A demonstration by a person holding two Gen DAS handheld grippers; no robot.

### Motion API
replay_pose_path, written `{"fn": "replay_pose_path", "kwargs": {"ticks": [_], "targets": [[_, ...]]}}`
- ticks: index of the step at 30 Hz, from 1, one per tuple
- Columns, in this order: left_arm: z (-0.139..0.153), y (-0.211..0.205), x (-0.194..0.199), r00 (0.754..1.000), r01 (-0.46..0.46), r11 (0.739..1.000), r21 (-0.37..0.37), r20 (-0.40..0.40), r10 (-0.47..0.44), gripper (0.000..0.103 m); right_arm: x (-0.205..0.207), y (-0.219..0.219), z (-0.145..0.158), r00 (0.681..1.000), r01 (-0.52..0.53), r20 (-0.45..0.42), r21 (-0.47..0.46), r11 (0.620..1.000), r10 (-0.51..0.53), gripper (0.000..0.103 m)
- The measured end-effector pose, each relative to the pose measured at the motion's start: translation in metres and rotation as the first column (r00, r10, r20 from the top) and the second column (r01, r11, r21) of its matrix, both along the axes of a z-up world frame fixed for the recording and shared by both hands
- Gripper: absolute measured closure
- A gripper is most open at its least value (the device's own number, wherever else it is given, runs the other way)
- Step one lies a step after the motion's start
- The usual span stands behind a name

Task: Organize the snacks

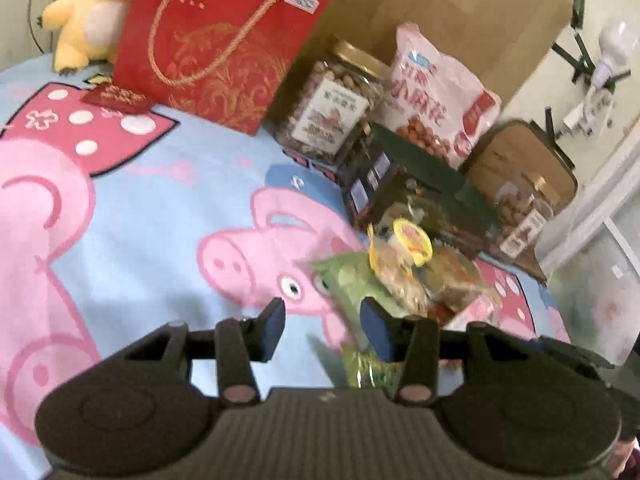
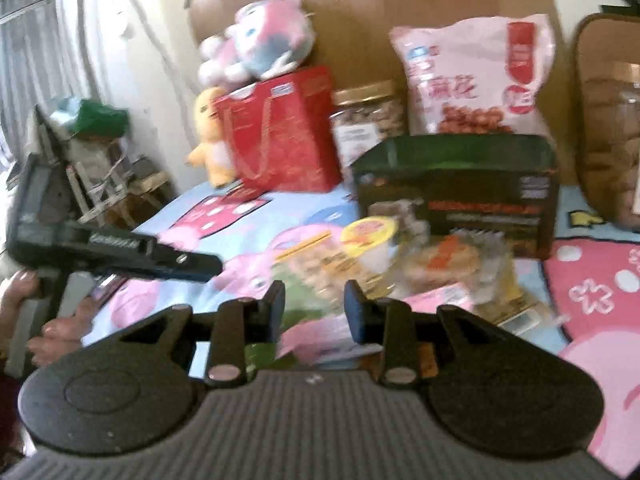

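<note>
A heap of small snack packets lies on the cartoon-pig blanket [image 1: 140, 220]: a green packet [image 1: 352, 284], clear packs and a cup with a yellow lid [image 1: 414, 240]. My left gripper [image 1: 324, 324] hovers open just left of the heap, its right finger against the green packet's edge, with only blanket showing in the gap. In the right wrist view my right gripper [image 2: 314, 308] stands open above blurred packets in front of the heap [image 2: 340, 256], pinching nothing. The left gripper [image 2: 204, 266], held by a hand [image 2: 24, 292], reaches in from the left.
Behind the heap stands a dark box [image 1: 420, 188], then a nut jar [image 1: 332, 108], a pink snack bag [image 1: 436, 96] and a red gift bag [image 1: 216, 48]. A second jar [image 1: 524, 208] sits in a brown case. A yellow plush [image 1: 88, 12] and cardboard [image 1: 460, 8] stand at the back.
</note>
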State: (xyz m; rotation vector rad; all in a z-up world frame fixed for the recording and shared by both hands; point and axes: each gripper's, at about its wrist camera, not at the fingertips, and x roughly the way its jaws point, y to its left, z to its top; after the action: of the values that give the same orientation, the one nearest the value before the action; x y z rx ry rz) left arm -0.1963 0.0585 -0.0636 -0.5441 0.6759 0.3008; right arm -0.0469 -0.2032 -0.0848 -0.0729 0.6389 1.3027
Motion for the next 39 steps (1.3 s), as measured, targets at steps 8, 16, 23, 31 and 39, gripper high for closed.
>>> {"fn": "replay_pose_path", "kwargs": {"ticks": [8,16,23,31,39], "targets": [[-0.035,-0.039,0.016,0.995,0.096,0.992,-0.086,-0.027,-0.098,0.045,-0.006,0.02,-0.038,0.997,0.007,-0.07,-0.121,0.993,-0.016,0.054],[-0.039,-0.049,-0.01,0.996,0.09,0.991,-0.098,0.017,-0.089,0.082,-0.012,0.029,-0.041,0.994,0.008,-0.108,-0.058,0.998,-0.014,0.04],[-0.039,-0.035,-0.043,0.999,0.04,0.993,-0.112,0.028,-0.037,0.075,-0.057,0.025,-0.041,0.989,-0.138,-0.052,-0.049,0.989,0.135,0.041],[-0.017,-0.028,-0.046,0.999,-0.021,1.0,-0.018,0.038,0.022,0.069,-0.05,0.006,-0.028,0.996,-0.054,0.068,-0.032,0.998,0.056,0.041],[-0.009,-0.052,0.009,0.992,0.125,0.985,-0.122,0.044,-0.12,0.069,0.044,-0.026,-0.004,0.975,0.202,0.091,0.029,0.979,-0.204,0.044]]}}
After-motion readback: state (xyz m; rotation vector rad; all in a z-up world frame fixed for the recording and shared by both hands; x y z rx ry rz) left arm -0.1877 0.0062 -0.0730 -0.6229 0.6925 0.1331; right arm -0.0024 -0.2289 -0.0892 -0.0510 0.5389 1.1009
